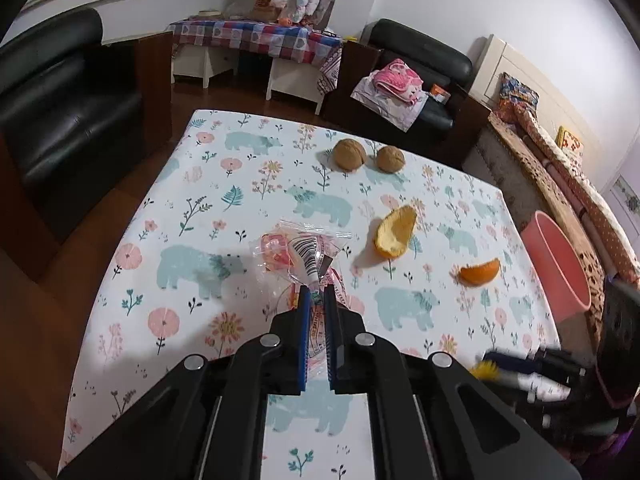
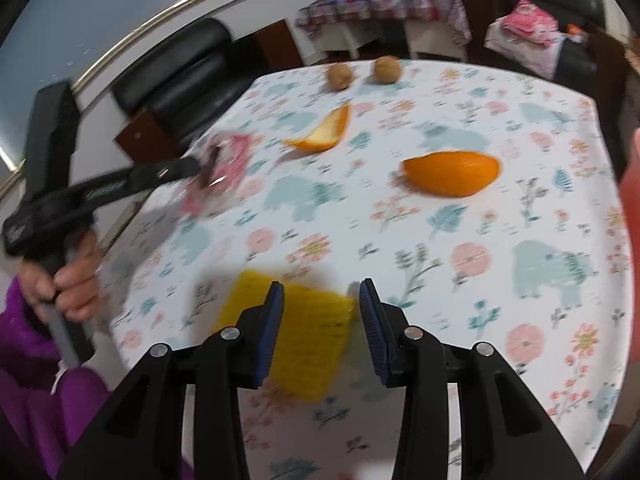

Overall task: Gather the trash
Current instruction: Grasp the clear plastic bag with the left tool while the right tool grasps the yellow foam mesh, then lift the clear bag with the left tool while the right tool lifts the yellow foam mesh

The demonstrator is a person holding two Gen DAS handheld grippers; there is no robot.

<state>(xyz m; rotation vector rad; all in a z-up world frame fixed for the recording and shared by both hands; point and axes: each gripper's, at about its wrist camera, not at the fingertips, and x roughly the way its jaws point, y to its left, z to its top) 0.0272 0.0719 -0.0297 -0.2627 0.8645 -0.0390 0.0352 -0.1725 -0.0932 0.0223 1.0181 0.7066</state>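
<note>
Table with the bear-and-flower cloth is found mostly uncleared; nearly all the trash is judged to be left. Pink bin is seen off the table's right edge, its inside only partly shown, so what has been dropped in cannot be told. Clear plastic wrapper with pink and red print is lying mid-table, and its near end is clamped between the pads of the left gripper, jaws closed down on it; no lift off the cloth can be confirmed. Yellow ribbed piece, possibly foam netting and blurred, is seen between the jaws of the right gripper, which are standing half apart; whether the pads are pressing on it cannot be told. Two pieces of orange peel are untouched: the curled one right of the wrapper, the flatter one nearer the bin side. Two walnuts are sitting side by side at the far edge, apart from everything else. Judged status: first pickups in hand, transfer to the bin and both peels still pending; whether the walnuts count as trash is unclear.
</note>
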